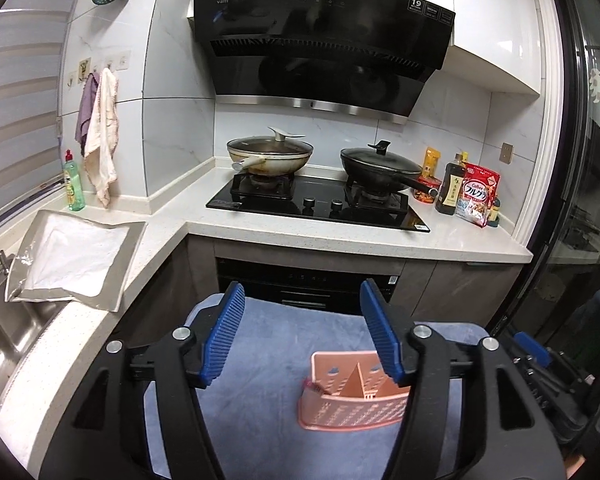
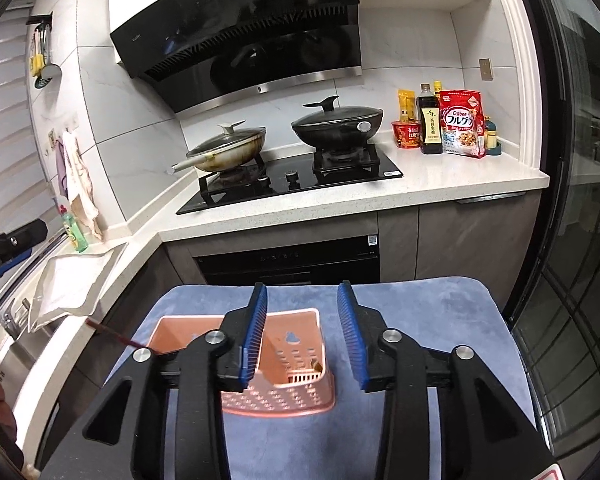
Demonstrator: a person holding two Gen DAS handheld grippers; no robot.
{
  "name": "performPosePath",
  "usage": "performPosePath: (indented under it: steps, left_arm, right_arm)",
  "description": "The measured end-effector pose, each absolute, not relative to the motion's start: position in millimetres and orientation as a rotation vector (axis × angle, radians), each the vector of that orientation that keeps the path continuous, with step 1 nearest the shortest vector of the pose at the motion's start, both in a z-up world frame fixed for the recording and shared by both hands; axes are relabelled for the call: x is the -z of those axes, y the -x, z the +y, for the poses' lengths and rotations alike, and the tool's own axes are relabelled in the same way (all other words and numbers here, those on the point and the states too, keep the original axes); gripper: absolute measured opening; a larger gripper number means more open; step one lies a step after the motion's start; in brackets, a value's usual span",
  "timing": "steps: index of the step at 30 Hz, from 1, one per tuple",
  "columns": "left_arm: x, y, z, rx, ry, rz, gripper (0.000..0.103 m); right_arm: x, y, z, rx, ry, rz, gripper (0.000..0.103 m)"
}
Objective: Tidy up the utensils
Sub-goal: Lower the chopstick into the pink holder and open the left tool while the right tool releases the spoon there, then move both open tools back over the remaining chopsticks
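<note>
A pink perforated utensil basket (image 2: 288, 396) with a divider stands on a blue mat (image 2: 420, 320). A dark red chopstick (image 2: 112, 334) sticks out of its left compartment, slanting to the left. My right gripper (image 2: 302, 286) hovers just above the basket, open, with nothing between its blue pads. In the left wrist view the basket (image 1: 352, 404) sits low and to the right, partly behind the right finger. My left gripper (image 1: 302, 286) is open and holds nothing. The right gripper (image 1: 532, 348) shows at that view's right edge.
Behind the mat runs an L-shaped counter with a black hob (image 1: 320, 204), a pale pan (image 1: 270, 152) and a black pan (image 1: 380, 162). Bottles and a cereal bag (image 1: 478, 196) stand at the right. A plastic bag (image 1: 72, 260) lies by the sink (image 1: 4, 320). A glass door (image 2: 572, 240) closes off the right.
</note>
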State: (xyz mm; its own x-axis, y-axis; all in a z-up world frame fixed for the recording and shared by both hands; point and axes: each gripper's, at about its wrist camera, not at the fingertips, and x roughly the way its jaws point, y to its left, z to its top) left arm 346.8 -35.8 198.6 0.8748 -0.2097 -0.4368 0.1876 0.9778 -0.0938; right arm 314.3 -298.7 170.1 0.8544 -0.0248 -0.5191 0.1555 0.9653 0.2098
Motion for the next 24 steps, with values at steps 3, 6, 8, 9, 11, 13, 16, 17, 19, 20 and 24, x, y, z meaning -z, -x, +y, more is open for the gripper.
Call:
performPosePath:
  steps: [3,6,8,9,11,13,16,17,19,20,24]
  left_arm:
    - [-197,-332,-30,0.205,0.044,0.46,0.068]
    - [-193,-318,-25,0.202,0.032,0.471,0.069]
    - [-189,-310,-23,0.204,0.024,0.484,0.069]
    - [-186,-302,-20,0.205,0.019,0.492,0.069]
    - [-182,-293,-16,0.204,0.013,0.494,0.069]
    - [-175,-280,-11,0.204,0.008,0.503,0.069]
    - [-162,-262,-3,0.207,0.002,0.529,0.069]
    - [-157,-256,-1,0.207,-0.001,0.537,0.069]
    - [-145,-242,3,0.204,-0.01,0.557,0.069]
    - [-139,-236,4,0.2,-0.016,0.565,0.069]
    - [-110,-208,10,0.203,-0.028,0.61,0.069]
  right_arm:
    - [-175,-299,-295,0.104,-0.231,0.535,0.04]
    - [-179,-280,-292,0.099,-0.229,0.535,0.043]
    - [-180,-265,-289,0.096,-0.225,0.538,0.044]
    - [-180,-258,-287,0.096,-0.222,0.539,0.044]
    - [-181,-243,-283,0.092,-0.216,0.54,0.045]
    - [-181,-225,-278,0.086,-0.212,0.54,0.046]
    - [-178,-202,-270,0.079,-0.201,0.548,0.048]
    - [-176,-192,-266,0.077,-0.193,0.552,0.048]
    - [-170,-176,-260,0.072,-0.182,0.563,0.049]
    - [-166,-165,-256,0.067,-0.18,0.573,0.049]
    - [-148,-134,-244,0.068,-0.161,0.603,0.049]
